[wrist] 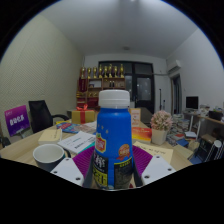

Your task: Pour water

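Claw [113, 172] pinching capped bottle [113, 140], upright above desk [25, 150]; cup [48, 155] nearby, pour prob. not begun yet.

Dim, cool indoor light w/ brighter window [190, 92] at back; strong fisheye bending at edges, bkgd soft.
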The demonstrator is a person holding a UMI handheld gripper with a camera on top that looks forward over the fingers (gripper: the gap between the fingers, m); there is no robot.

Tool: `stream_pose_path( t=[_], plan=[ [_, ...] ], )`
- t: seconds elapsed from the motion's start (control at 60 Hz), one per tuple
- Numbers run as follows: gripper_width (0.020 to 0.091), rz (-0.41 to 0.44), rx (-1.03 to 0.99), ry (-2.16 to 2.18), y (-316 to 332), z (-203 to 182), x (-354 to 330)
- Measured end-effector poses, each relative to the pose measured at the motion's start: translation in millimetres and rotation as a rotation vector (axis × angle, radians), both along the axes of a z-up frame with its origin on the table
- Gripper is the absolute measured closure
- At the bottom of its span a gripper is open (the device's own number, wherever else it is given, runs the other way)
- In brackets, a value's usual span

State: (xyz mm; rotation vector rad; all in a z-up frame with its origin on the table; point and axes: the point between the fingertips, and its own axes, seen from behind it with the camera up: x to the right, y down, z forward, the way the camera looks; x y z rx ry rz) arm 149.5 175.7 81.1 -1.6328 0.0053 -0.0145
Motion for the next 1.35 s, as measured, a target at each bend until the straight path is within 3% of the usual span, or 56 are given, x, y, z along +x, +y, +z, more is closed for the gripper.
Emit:
stream_pose_path(
  t=[0.117,0.233,0.3,0.383,0.817,1.033,1.35],
  plan=[
    [0.0444,0.029,-0.033,0.029,-1.9,-6.2,1.1],
    [0.0310,0.073,-0.142,0.022,-18.0,-27.8,-5.0],
    [0.0295,0.097,-0.147,-0.011,-26.8,-24.7,16.8],
    [0.0259,0.080,-0.153,-0.055,-60.9,-20.4,-9.1],
    [0.0273,0.140,-0.051,0.036,-295.9,70.0,-39.2],
    [0.0271,0.128,0.026,0.035,-407.2,115.8,-47.3],
    [0.0272,0.127,0.114,0.024,-511.6,158.5,-67.4]
  ],
)
